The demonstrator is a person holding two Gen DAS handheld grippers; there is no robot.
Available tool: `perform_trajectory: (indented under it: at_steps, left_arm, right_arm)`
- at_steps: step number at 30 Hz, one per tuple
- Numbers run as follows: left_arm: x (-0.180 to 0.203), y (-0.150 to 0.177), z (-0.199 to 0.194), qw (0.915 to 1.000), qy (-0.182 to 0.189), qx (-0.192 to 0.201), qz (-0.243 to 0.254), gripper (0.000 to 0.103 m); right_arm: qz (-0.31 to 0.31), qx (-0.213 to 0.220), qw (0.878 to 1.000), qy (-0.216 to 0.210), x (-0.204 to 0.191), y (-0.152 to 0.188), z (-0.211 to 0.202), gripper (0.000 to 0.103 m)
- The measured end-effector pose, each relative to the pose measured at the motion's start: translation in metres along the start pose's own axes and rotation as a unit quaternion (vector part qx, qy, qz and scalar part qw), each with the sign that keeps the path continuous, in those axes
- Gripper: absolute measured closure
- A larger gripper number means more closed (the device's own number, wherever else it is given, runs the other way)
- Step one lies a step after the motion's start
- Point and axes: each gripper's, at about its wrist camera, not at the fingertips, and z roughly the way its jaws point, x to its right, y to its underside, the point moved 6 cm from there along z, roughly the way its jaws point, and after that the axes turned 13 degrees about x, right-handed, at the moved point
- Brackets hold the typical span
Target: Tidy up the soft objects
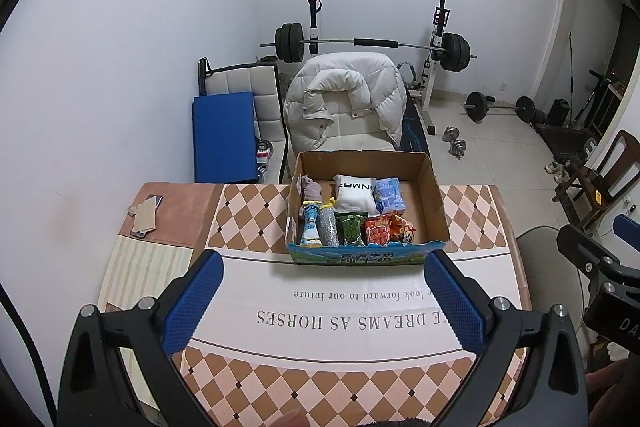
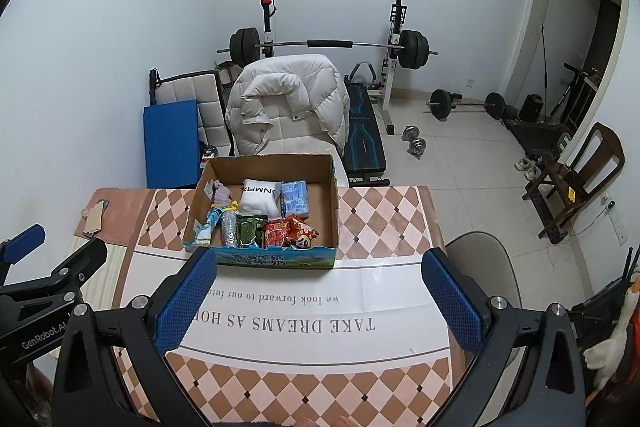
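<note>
The black left gripper with blue bumpy pads (image 1: 322, 263) is holding its two fingers wide apart. The black right gripper with blue bumpy pads (image 2: 320, 261) is doing the same, beside it.

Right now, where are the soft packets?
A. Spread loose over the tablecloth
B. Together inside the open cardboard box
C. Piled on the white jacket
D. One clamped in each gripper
B: the packets all lie inside the open box on the table, while the left gripper and right gripper are both open and hold nothing.
</note>
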Motion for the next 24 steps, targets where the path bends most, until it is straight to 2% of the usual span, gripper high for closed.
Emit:
perform_trajectory:
  at_steps: [24]
  left_arm:
    - [-0.0006, -0.0003, 0.0011, 1.0, 0.001, 0.003, -0.002, 0.0]
  right_arm:
    - [-0.001, 0.007, 1.0, 0.002, 0.0013, -0.0041, -0.0021, 0.0]
